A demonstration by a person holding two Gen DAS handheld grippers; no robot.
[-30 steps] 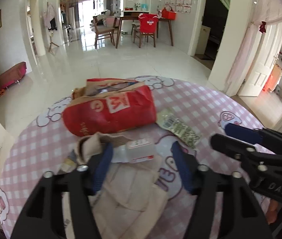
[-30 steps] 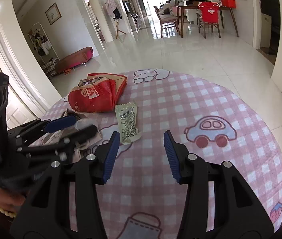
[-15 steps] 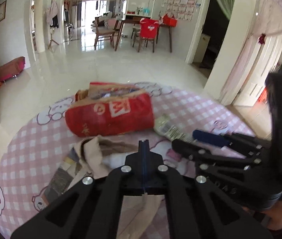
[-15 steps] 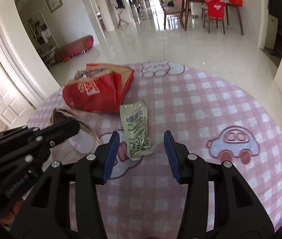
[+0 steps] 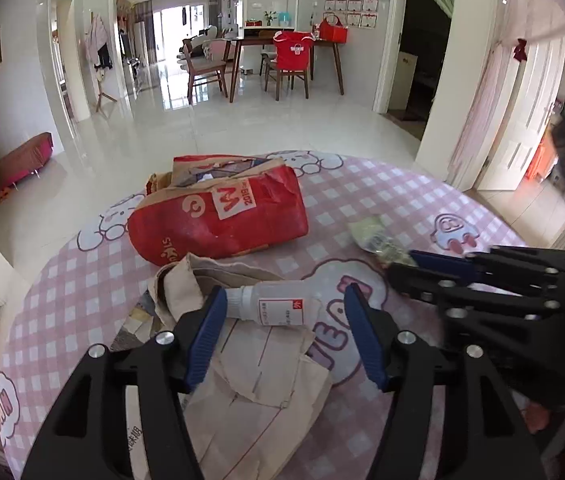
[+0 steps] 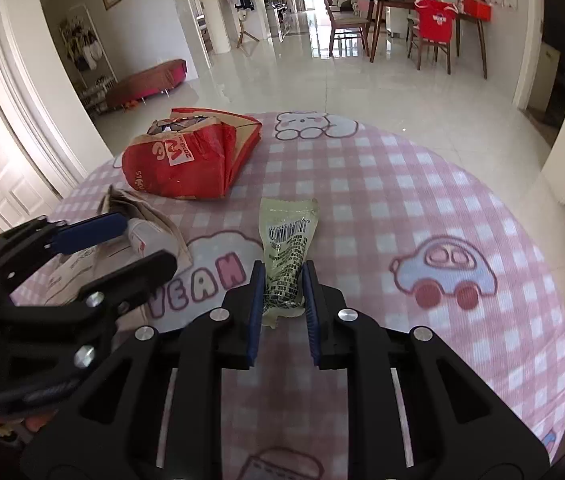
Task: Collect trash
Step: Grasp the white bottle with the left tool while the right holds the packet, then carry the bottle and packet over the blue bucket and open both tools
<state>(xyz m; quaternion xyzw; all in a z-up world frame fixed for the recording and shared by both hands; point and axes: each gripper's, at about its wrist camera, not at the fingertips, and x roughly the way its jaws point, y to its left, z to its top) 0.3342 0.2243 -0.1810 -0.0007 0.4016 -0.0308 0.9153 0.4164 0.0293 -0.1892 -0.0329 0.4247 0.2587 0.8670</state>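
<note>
While right hand-held gripper (image 6: 282,280) closes on wrapper (image 6: 288,256), hiding its lower end, left hand-held gripper (image 5: 284,308) gapes around bottle (image 5: 278,306).

Red bag (image 6: 186,160) blocks the far left; the tablecloth (image 6: 422,208) lies bare rightward.

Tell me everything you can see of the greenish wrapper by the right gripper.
The wrapper is a crinkled, translucent yellow-green plastic sachet with a barcode and dark print. It lies flat on the pink checked tablecloth, long axis running away from the camera, its sealed far end toward the red bag but apart from it. Its near end sits between the right gripper pads, whose jaws have just been closing; both pads appear to press its edges. It looks flattened, likely empty.
</note>
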